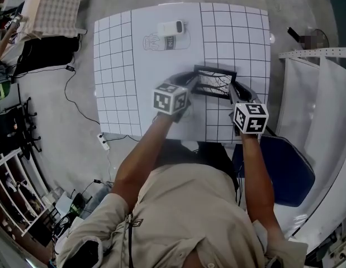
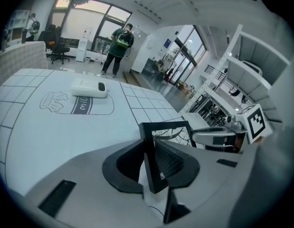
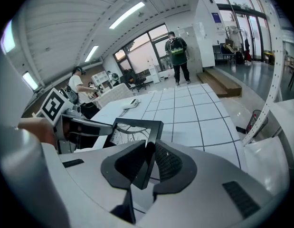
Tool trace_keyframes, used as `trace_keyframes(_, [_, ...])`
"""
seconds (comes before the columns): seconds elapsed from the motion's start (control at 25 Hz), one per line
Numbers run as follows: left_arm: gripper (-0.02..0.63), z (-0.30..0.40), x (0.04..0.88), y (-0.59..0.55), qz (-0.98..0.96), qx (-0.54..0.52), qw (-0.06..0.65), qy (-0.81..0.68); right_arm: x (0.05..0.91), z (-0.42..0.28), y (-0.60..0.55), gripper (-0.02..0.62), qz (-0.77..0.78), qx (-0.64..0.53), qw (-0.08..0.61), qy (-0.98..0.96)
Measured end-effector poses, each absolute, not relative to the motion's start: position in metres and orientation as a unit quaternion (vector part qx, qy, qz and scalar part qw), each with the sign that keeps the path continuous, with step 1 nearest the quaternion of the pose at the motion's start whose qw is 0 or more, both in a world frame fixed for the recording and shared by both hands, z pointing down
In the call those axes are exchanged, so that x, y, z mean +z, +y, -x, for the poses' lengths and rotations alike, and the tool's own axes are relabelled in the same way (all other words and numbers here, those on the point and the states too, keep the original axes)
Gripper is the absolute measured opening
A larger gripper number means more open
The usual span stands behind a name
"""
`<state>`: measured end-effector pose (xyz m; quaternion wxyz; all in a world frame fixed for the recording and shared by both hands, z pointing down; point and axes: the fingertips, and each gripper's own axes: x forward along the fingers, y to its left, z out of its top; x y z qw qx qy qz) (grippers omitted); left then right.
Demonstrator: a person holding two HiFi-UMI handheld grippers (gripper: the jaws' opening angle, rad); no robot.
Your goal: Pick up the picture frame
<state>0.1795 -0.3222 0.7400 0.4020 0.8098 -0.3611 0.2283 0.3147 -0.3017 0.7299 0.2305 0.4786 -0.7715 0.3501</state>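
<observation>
The picture frame (image 1: pixel 214 81) is black, with a branch drawing behind its glass, and it hangs tilted just above the white gridded table (image 1: pixel 114 66). My left gripper (image 1: pixel 194 81) is shut on its left side. My right gripper (image 1: pixel 232 88) is shut on its right side. In the left gripper view the frame's edge (image 2: pixel 150 146) stands upright between the two pads, and the right gripper's finger (image 2: pixel 214 137) shows beyond it. In the right gripper view the frame (image 3: pixel 137 126) runs leftward from the jaws, which pinch its near side rail, with the left gripper (image 3: pixel 85 126) at the far side.
A white handheld device (image 1: pixel 171 27) lies on a milk bottle drawing (image 1: pixel 161 41) at the table's far side. A blue chair (image 1: pixel 287 169) stands at the near right, with white shelving (image 1: pixel 315 53) beyond it. People stand in the room behind the table.
</observation>
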Motion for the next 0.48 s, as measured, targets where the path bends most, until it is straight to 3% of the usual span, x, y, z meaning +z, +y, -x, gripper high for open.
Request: trace_keyframes(0.48, [0.067,-0.156,0.667,-0.316,-0.842,0.174,0.351,-0.37,0.657,-0.293,-0.3,0.071,-0.513,0.264,0.198,-0.793])
